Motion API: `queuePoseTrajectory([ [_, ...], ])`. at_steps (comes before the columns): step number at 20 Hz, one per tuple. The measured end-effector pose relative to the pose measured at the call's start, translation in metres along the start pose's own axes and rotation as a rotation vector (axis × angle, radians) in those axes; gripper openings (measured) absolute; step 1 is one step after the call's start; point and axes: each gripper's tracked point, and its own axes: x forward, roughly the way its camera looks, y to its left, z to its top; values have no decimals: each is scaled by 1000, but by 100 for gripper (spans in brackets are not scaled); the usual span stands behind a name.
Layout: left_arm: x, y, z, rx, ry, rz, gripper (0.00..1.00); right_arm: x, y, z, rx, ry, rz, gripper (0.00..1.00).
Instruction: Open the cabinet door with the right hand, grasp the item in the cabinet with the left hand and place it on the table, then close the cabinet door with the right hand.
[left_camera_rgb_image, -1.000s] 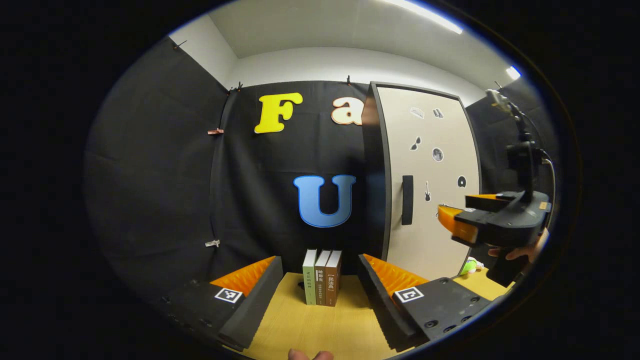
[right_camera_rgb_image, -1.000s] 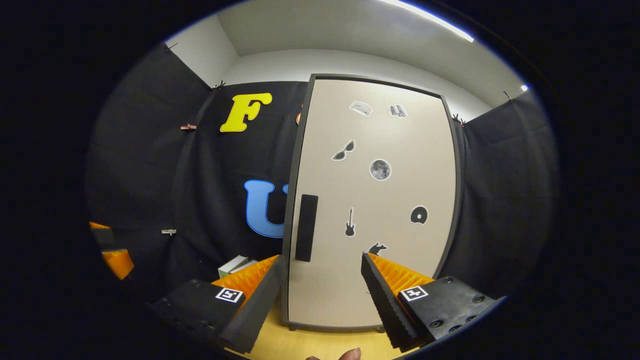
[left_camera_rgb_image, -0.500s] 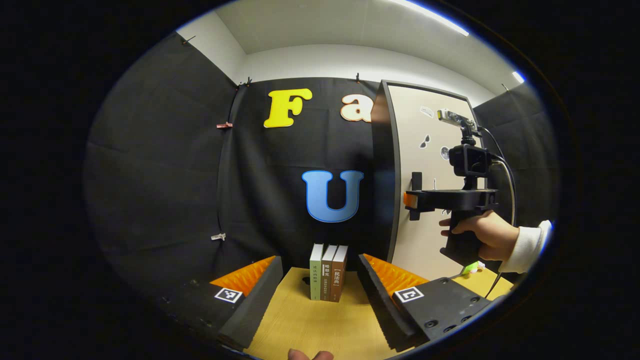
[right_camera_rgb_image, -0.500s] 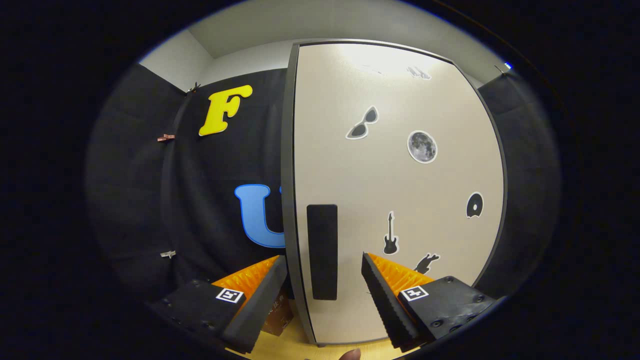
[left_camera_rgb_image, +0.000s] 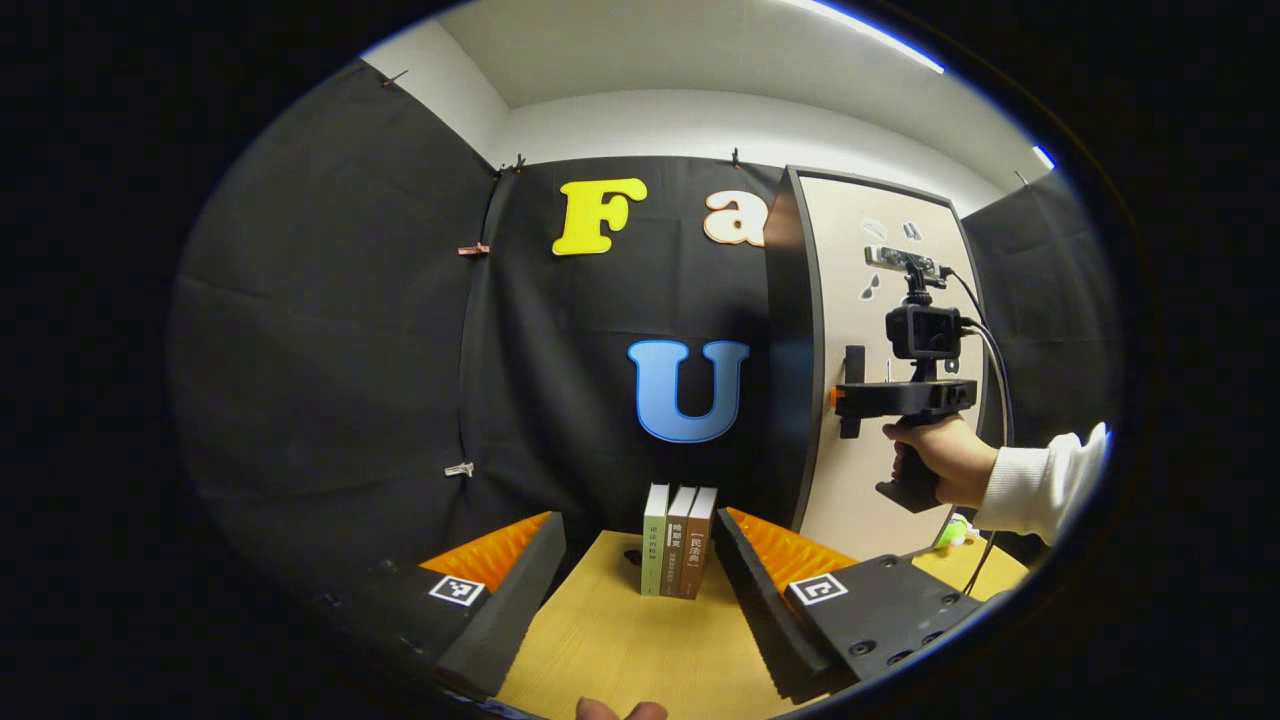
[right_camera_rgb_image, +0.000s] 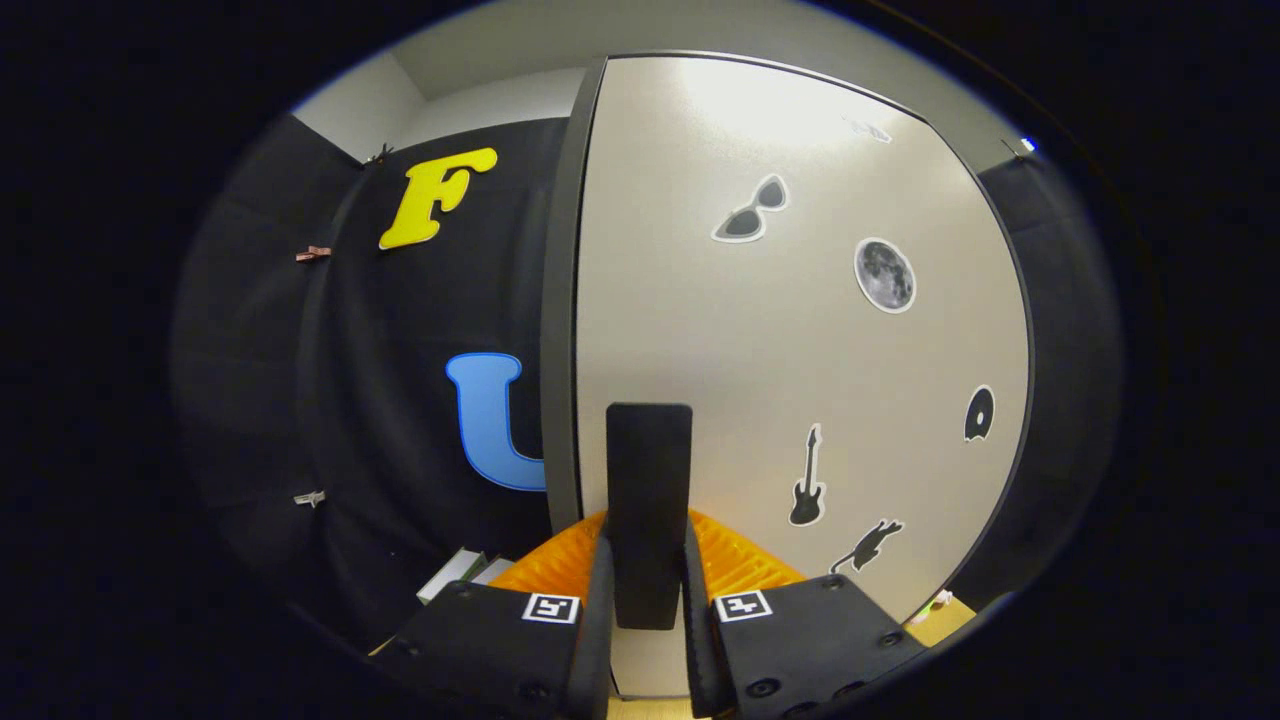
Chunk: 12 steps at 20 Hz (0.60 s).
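A tall beige cabinet door (right_camera_rgb_image: 800, 350) with small dark stickers stands closed, and whatever is inside is hidden behind it. Its black vertical handle (right_camera_rgb_image: 648, 470) sits between the fingers of my right gripper (right_camera_rgb_image: 645, 595), which is shut on it. In the left gripper view the cabinet (left_camera_rgb_image: 880, 300) stands at the right. There a hand (left_camera_rgb_image: 940, 460) in a white sleeve holds the right gripper (left_camera_rgb_image: 840, 400) against the handle (left_camera_rgb_image: 853, 362). My left gripper (left_camera_rgb_image: 640, 590) is open low over the wooden table (left_camera_rgb_image: 610, 650), holding nothing.
Three upright books (left_camera_rgb_image: 678, 540) stand on the table just left of the cabinet, ahead of the left gripper; their tops also appear as books (right_camera_rgb_image: 460, 572). A small green object (left_camera_rgb_image: 952, 532) lies on the table to the right of the cabinet.
My right gripper moved in to the door and shut on the handle; it was open half a second ago. The left gripper drifted slightly left and stays open.
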Motion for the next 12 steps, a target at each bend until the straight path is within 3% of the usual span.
queuePoseTrajectory([
  [3, -3, -4, 2, -4, -6, -7, 95, -3, 0, -2, 29, 36, 23, 21],
  [7, -9, -8, 6, 2, -15, -13, 94, -23, 1, -1, 23, 59, 84, 22],
  [8, -12, -11, 6, 4, -18, -15, 95, -35, 0, 0, 27, 63, 100, 17],
  [9, -15, -13, 7, 8, -21, -17, 94, -47, -4, 0, 33, 61, 117, 22],
  [12, -24, -23, 10, 23, -25, -26, 95, -81, -16, -1, 48, 58, 176, 22],
])
